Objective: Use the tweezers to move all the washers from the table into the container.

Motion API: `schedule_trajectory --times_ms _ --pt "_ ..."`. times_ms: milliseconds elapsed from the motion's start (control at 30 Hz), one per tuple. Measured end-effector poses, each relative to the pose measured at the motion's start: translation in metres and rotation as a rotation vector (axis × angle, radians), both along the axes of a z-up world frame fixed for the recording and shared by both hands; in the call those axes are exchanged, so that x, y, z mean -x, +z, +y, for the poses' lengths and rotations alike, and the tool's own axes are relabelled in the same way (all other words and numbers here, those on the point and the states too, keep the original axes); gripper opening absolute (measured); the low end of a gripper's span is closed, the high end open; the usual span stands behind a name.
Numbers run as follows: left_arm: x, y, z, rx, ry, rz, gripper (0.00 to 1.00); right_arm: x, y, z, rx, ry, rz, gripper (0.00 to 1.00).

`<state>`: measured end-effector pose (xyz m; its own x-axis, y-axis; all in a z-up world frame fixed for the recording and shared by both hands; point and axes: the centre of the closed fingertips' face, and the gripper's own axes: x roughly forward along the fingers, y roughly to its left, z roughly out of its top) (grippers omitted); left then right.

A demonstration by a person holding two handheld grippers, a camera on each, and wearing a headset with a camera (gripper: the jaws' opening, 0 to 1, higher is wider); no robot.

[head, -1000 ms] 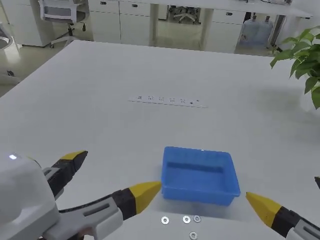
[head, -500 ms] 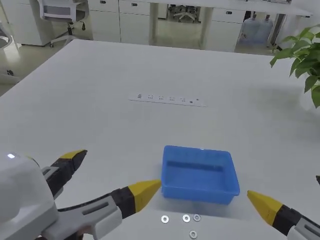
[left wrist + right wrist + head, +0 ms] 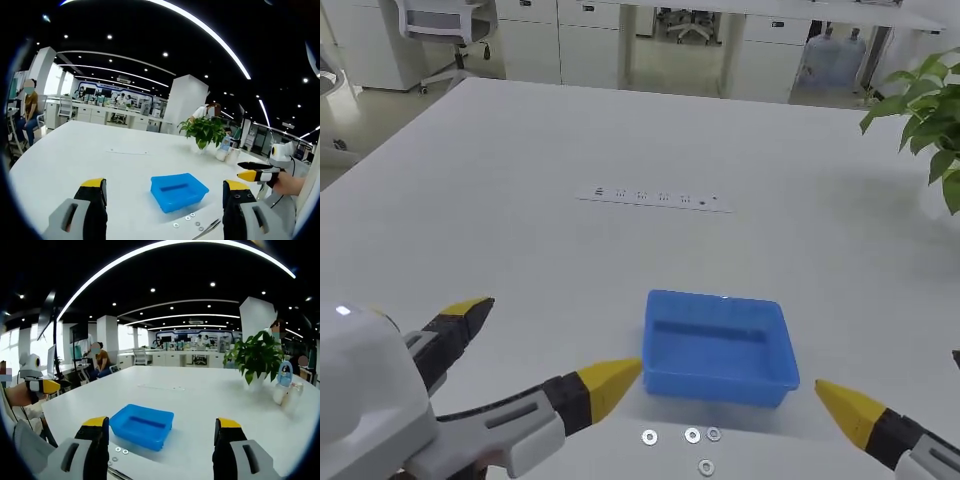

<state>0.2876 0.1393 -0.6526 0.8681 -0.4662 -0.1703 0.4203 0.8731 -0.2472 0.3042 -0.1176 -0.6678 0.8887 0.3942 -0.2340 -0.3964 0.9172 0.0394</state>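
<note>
Washers (image 3: 692, 436), four of them, lie loose on the white desk (image 3: 520, 180) just in front of the blue container (image 3: 715, 387), on the side nearest you. Three form a rough row and the fourth sits a little closer to you. All four are on the desk, outside the container.

At your left, your left gripper (image 3: 566, 336) hovers low over the desk. Its yellow-tipped fingers (image 3: 610, 380) are spread wide apart and hold nothing. The inner one points toward the container's near left corner.

In the left gripper view, a slim metal tool that looks like the tweezers (image 3: 208, 229) lies flat on the desk just beside the washers, on your side of them. Neither gripper touches it.

In the middle, the container is a shallow rectangular tray standing level with its open top up. Beyond it and well apart, a flat white socket strip (image 3: 655, 198) lies across the desk.

To the right, your right gripper (image 3: 161, 423) also has its fingers wide apart, holding nothing. In the head view, one of them shows its yellow tip just right of the container's near right corner.

At the far right, a leafy green plant (image 3: 925, 110) stands by the desk's edge.
</note>
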Motion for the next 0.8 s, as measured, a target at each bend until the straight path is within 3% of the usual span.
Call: schedule_trajectory --times_ms 300,533,733,800 --pt "0.0 -0.004 -0.003 -0.014 -0.015 0.013 0.99 0.001 -0.007 0.0 0.046 0.002 0.019 0.87" --pt "0.0 -0.012 -0.011 -0.067 -0.064 0.031 0.92 0.003 -0.015 0.008 0.07 0.047 0.045 0.81" --pt "0.003 -0.026 -0.026 -0.108 -0.212 0.061 0.78 0.008 -0.03 0.026 0.054 0.148 0.085 0.69" --pt "0.003 -0.033 -0.028 -0.158 -0.257 0.058 0.67 0.01 -0.037 0.032 0.072 0.19 0.096 0.63"
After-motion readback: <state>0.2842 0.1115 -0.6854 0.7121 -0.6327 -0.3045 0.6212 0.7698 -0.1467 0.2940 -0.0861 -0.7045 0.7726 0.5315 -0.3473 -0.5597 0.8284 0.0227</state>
